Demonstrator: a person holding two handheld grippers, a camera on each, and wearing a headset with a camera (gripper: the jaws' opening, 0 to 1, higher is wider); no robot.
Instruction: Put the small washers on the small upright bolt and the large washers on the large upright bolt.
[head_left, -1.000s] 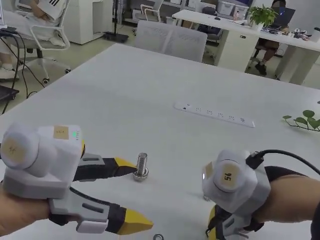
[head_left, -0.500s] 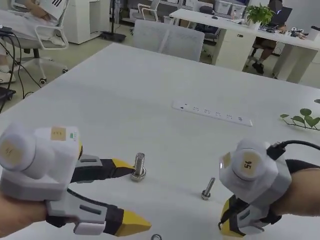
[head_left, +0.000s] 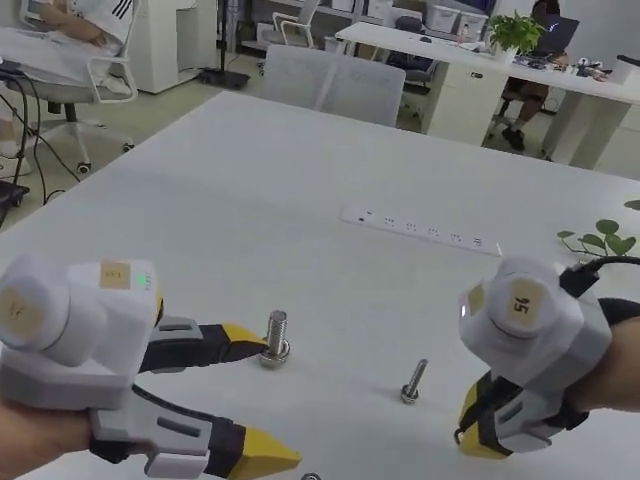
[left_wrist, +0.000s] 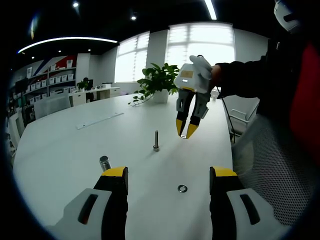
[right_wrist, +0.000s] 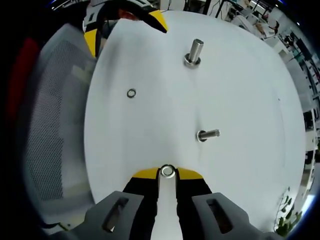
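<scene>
Steel washer (right_wrist: 167, 171) is pinched between the tips of my right tongs (left_wrist: 184, 133), which hang above the white tabletop (head_left: 300, 200) near the small upright bolt (head_left: 412, 381). My left tongs (left_wrist: 168, 174) are spread wide beside the large bolt (head_left: 276, 338), and a loose washer (left_wrist: 182, 188) lies flat just ahead of them.

On the table (head_left: 250, 180) the large bolt (head_left: 276, 338) stands left of the small bolt (head_left: 412, 381), washer (left_wrist: 182, 188) before them, strip (head_left: 420, 229) behind

White table (head_left: 300, 180) w/ lg bolt (head_left: 276, 338), sm bolt (head_left: 413, 381), both upright, loose washer (left_wrist: 182, 188) & power strip (head_left: 420, 229).
</scene>
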